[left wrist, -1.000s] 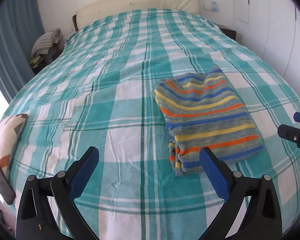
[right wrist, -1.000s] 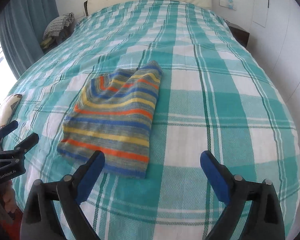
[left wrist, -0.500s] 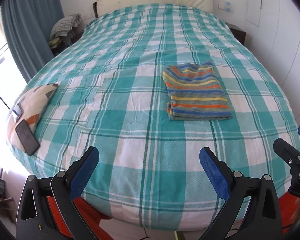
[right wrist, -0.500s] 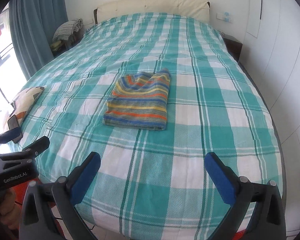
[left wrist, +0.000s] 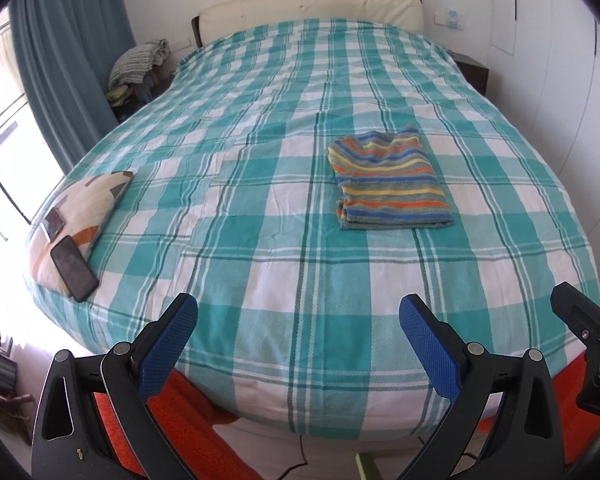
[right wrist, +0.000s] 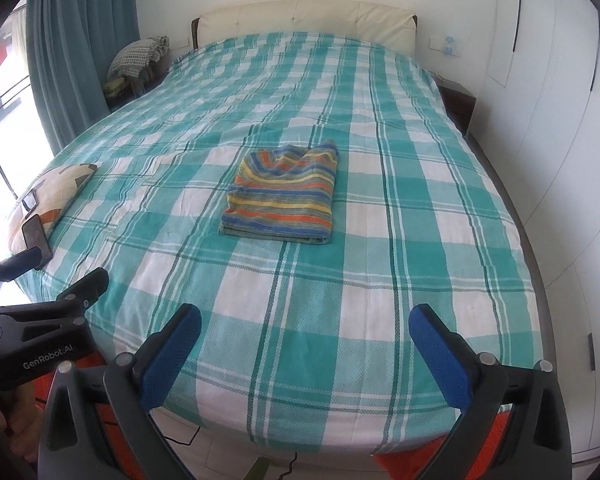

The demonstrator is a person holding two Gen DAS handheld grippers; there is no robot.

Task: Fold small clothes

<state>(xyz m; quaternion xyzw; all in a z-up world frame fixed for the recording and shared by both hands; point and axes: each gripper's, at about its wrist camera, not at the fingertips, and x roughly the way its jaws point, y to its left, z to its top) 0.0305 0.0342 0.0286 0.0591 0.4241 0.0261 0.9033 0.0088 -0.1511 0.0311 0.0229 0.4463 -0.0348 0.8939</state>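
Observation:
A small striped garment (left wrist: 388, 178) (right wrist: 286, 194) in blue, orange, yellow and grey lies folded into a flat rectangle on the teal checked bedspread (left wrist: 260, 208) (right wrist: 400, 208). My left gripper (left wrist: 298, 320) hangs open over the foot of the bed, well short of the garment, with nothing between its blue pads. My right gripper (right wrist: 306, 330) is likewise wide open and empty, back from the garment. Each gripper shows at the edge of the other's view.
A patterned cushion (left wrist: 80, 208) with a dark phone (left wrist: 74, 268) and a small card on it rests at the bed's left edge. Curtain (left wrist: 68, 60) and window stand left, white cupboards (right wrist: 560, 120) right, a nightstand (right wrist: 458, 100) by the headboard. Something orange lies below the bed's foot.
Both grippers have pulled back and up from the folded garment, which now looks smaller and farther away. The garment itself has stayed in place.

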